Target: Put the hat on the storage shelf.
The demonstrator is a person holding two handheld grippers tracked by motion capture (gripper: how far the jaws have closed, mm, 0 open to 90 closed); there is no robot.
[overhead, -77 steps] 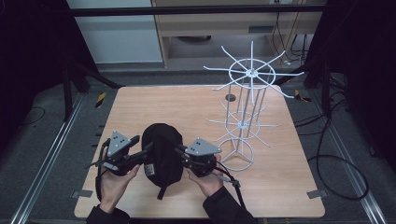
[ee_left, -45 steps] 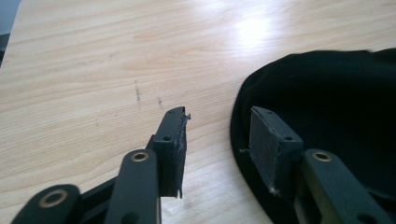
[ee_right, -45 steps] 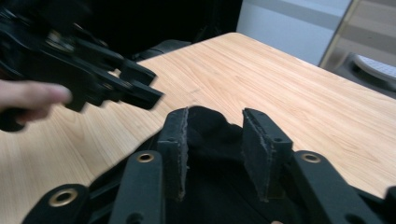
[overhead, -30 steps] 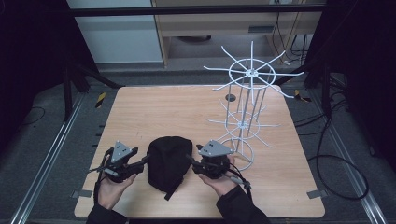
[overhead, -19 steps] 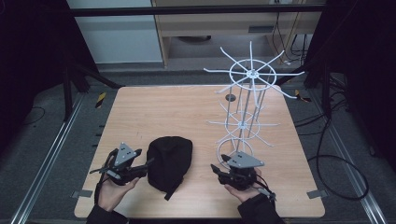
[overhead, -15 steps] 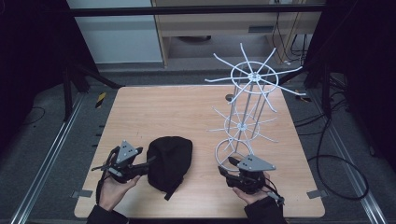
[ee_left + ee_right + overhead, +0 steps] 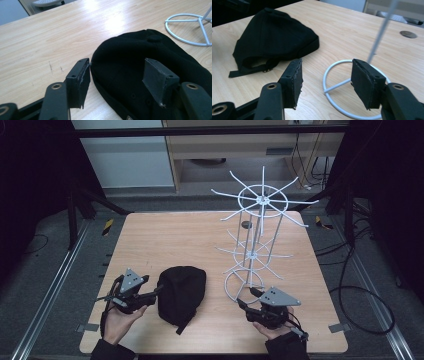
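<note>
Two grippers sit low over the near edge of the tabletop point(image 7: 165, 235), one in each of the person's hands. Left gripper point(image 7: 152, 293) lies toward the near left corner, hand point(image 7: 119, 322) under it, jaws pointing right at the cap point(image 7: 181, 291). In the left gripper view its jaws stand apart: the left jaw is at the cap's point(image 7: 150, 62) edge, just beside or touching it, cannot tell which; the right jaw is over the black cloth, contact not clear. Nothing is clamped. Cap is black, lying crown up near the middle of the near edge, with a strap point(image 7: 184, 325) trailing from it toward that edge. Right gripper view shows the cap point(image 7: 272, 35) with its back opening and the strap point(image 7: 249, 69) toward the camera. Right gripper point(image 7: 245, 307) is toward the near right corner, hand point(image 7: 272, 330) behind it, grey plate on top. Its jaws are spread wide with nothing between them but air, and they point at the base ring point(image 7: 329, 82) of the white wire rack point(image 7: 260, 220); not touching it as far as the view tells. Rack stands upright on the right half of the tabletop, base ring point(image 7: 244, 285) near the right gripper, two tiers of radiating wire arms above, all bare. Cap and rack are near each other but apart. Small dark disc point(image 7: 246, 224) is set in the tabletop behind the rack, toward the far edge.
</note>
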